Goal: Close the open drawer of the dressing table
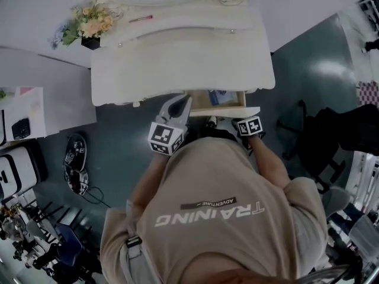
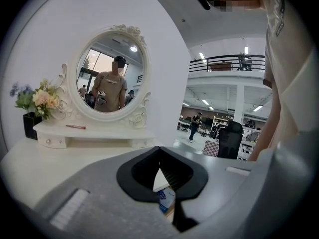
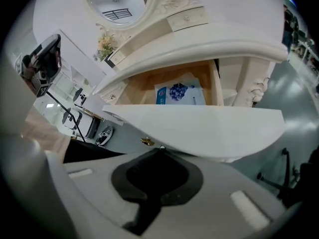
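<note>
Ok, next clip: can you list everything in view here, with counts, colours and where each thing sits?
dressing table: one, white, in front of the person
drawer: one, white front with a wooden inside, pulled open under the table's top
packet: one, blue and white, lying flat in the drawer
mirror: one, oval with a white carved frame, at the table's back
shelf: one, white, raised along the table's back
flowers: one bunch, pale pink and cream, at the shelf's left end
pot: one, black, under the flowers
slim stick: one, red, on the shelf right of the flowers
office chair: one, black, to the table's right
left gripper: one, grey, jaws together, over the open drawer
right gripper: one, grey, jaws together, tips at the drawer front
</note>
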`<move>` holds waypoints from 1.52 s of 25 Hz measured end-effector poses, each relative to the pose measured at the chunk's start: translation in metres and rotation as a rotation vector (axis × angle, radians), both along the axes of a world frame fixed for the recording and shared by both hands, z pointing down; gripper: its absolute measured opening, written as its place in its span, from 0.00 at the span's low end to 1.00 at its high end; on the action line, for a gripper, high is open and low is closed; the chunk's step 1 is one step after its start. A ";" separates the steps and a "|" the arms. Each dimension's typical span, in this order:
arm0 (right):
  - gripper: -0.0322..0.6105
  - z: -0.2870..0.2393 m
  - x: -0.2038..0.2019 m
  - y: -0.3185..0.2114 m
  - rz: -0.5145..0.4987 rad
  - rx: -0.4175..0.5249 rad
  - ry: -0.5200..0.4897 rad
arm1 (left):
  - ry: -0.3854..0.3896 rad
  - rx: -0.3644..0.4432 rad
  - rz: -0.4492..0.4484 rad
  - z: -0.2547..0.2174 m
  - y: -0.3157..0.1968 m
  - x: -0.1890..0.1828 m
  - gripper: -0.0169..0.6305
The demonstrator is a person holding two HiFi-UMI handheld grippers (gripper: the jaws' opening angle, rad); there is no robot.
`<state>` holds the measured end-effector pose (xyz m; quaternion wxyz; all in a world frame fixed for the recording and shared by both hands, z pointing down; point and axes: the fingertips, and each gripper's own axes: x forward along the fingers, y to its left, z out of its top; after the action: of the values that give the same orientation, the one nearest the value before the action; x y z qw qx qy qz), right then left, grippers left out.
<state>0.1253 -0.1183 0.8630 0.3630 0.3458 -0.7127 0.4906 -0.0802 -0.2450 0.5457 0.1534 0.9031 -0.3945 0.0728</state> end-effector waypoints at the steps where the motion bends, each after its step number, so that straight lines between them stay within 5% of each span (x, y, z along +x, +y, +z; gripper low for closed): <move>1: 0.05 0.000 0.000 -0.003 0.001 0.002 -0.001 | -0.001 -0.001 -0.007 0.000 -0.001 -0.002 0.04; 38: 0.05 -0.002 0.004 -0.115 0.001 0.059 -0.016 | -0.034 -0.010 -0.082 0.005 -0.053 -0.003 0.04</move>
<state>0.1290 -0.2335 0.8605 0.3467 0.3528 -0.7297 0.4721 -0.0834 -0.2979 0.5505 0.1542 0.8840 -0.4333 0.0837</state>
